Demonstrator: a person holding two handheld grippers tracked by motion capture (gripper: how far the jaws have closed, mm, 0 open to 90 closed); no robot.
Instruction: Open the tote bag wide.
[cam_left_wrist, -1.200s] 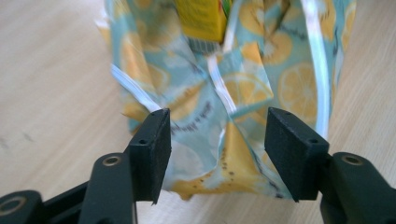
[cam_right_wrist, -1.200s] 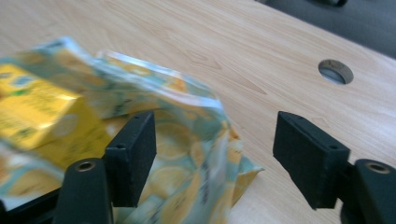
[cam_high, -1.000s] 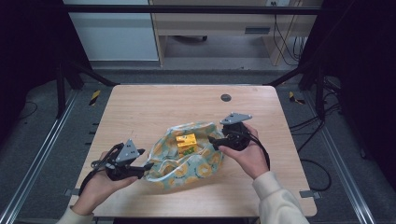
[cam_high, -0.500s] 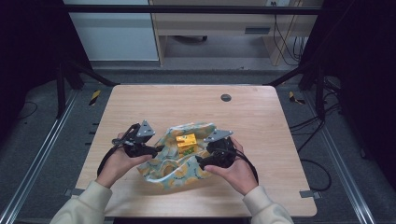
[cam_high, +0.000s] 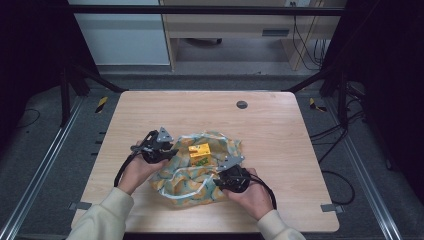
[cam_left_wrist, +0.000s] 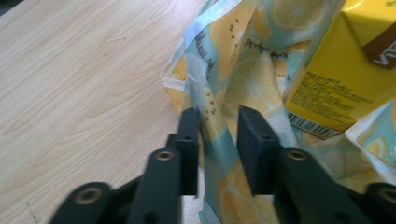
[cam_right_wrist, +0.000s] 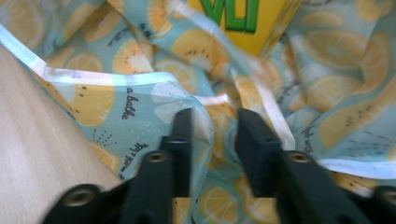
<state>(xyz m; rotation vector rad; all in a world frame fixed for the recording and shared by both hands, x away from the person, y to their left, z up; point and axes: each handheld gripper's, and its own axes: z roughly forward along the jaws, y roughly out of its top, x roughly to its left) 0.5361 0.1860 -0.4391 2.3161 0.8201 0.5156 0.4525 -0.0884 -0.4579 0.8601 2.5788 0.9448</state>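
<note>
A lemon-print cloth (cam_high: 186, 181) lies crumpled on the wooden table (cam_high: 280, 130), with a yellow drink carton (cam_high: 199, 154) resting on its middle. My left gripper (cam_high: 169, 153) is at the cloth's left edge. In the left gripper view its jaws (cam_left_wrist: 218, 119) stand a little apart, straddling a fold of cloth (cam_left_wrist: 243, 84), and the carton (cam_left_wrist: 336, 70) is just beyond to the right. My right gripper (cam_high: 222, 179) is at the cloth's near right edge. Its jaws (cam_right_wrist: 212, 121) are also apart over a white-hemmed fold (cam_right_wrist: 140, 79), with the carton (cam_right_wrist: 233, 18) ahead.
A small dark round disc (cam_high: 242, 104) sits in the tabletop near the far edge. Bare wood (cam_left_wrist: 84, 79) extends left of the cloth. Metal frame rails (cam_high: 40, 170) run along both sides of the table, and cables (cam_high: 345, 185) lie on the floor at right.
The left gripper came in from the table's left side to the cloth's left edge. The right gripper moved from the cloth's right edge down to its near right edge.
</note>
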